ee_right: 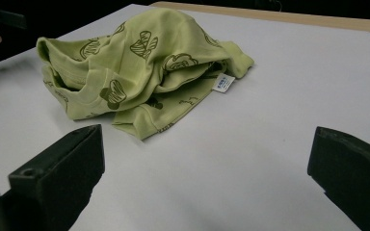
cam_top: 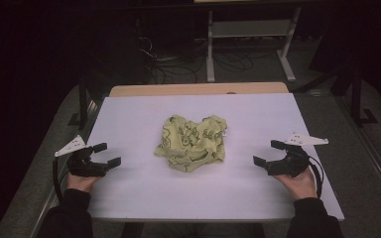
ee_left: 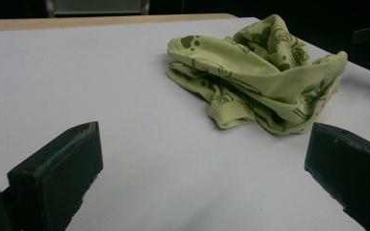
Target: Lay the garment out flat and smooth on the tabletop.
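Two tongs rest on the white bench (cam_top: 129,198), one at each side of a crumpled green shirt (cam_top: 192,143) that lies near the bench's middle. I hold the left tongs (cam_top: 108,154) with jaws spread wide and empty, pointed toward the shirt and well apart from it. I hold the right tongs (cam_top: 269,152) the same way, jaws wide and empty. In the right gripper view, a white label (ee_right: 223,82) sticks out from the shirt's edge onto the bench. Dark printed figures cover the cloth.
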Demonstrator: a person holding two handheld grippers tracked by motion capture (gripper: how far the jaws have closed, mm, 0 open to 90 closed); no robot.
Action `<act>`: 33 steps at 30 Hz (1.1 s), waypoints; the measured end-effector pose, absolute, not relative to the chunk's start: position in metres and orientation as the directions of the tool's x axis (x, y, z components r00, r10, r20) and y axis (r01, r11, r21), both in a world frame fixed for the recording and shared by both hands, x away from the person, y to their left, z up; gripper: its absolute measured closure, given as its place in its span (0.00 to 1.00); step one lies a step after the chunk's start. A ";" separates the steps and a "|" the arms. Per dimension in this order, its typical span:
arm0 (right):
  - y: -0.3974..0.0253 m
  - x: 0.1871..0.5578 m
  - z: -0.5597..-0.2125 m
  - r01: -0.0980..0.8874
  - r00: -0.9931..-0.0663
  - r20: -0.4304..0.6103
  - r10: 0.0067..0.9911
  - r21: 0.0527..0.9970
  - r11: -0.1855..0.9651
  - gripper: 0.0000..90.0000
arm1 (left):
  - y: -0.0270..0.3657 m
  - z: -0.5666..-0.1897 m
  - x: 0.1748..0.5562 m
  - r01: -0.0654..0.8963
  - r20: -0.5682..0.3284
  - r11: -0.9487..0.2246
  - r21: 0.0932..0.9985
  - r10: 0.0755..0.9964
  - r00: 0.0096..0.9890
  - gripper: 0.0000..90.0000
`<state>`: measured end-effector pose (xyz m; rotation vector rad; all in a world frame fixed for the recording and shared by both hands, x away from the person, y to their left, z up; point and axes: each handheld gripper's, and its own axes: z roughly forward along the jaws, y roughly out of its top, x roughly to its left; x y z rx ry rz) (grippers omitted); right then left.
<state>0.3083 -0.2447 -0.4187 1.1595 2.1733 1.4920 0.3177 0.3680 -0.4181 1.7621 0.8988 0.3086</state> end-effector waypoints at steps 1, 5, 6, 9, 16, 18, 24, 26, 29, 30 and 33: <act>-0.245 0.308 -0.419 0.463 -0.646 0.214 0.732 0.873 0.153 0.00 | 0.368 -0.416 0.318 0.415 -0.202 -0.144 0.898 0.703 0.681 0.00; -0.246 0.308 -0.418 0.463 -0.644 0.217 0.734 0.874 0.148 0.00 | 0.366 -0.411 0.317 0.391 -0.151 -0.183 0.902 0.715 0.683 0.00; -0.246 0.308 -0.418 0.463 -0.644 0.217 0.734 0.874 0.148 0.00 | 0.366 -0.409 0.317 0.386 -0.139 -0.193 0.902 0.716 0.684 0.00; -0.246 0.308 -0.418 0.465 -0.642 0.216 0.736 0.873 0.149 0.00 | 0.366 -0.403 0.318 0.373 -0.124 -0.201 0.906 0.716 0.687 0.00; -0.246 0.307 -0.418 0.465 -0.639 0.213 0.739 0.872 0.151 0.00 | 0.365 -0.391 0.323 0.357 -0.102 -0.220 0.908 0.710 0.697 0.00; -0.246 0.307 -0.418 0.465 -0.638 0.213 0.740 0.872 0.151 0.00 | 0.362 -0.388 0.326 0.350 -0.096 -0.226 0.909 0.704 0.703 0.00; -0.246 0.306 -0.418 0.465 -0.637 0.212 0.741 0.872 0.151 0.00 | 0.349 -0.373 0.333 0.325 -0.073 -0.260 0.909 0.670 0.739 0.00; -0.247 0.306 -0.418 0.465 -0.636 0.213 0.742 0.873 0.149 0.00 | 0.343 -0.368 0.335 0.309 -0.062 -0.269 0.912 0.656 0.752 0.00; -0.247 0.305 -0.418 0.464 -0.636 0.212 0.742 0.873 0.148 0.00 | 0.334 -0.361 0.338 0.291 -0.046 -0.287 0.913 0.636 0.771 0.00; -0.247 0.305 -0.418 0.463 -0.636 0.212 0.742 0.874 0.147 0.00 | 0.331 -0.359 0.339 0.287 -0.041 -0.294 0.912 0.630 0.776 0.00; -0.248 0.305 -0.418 0.464 -0.638 0.214 0.740 0.874 0.147 0.00 | 0.321 -0.354 0.342 0.273 -0.027 -0.318 0.908 0.606 0.795 0.00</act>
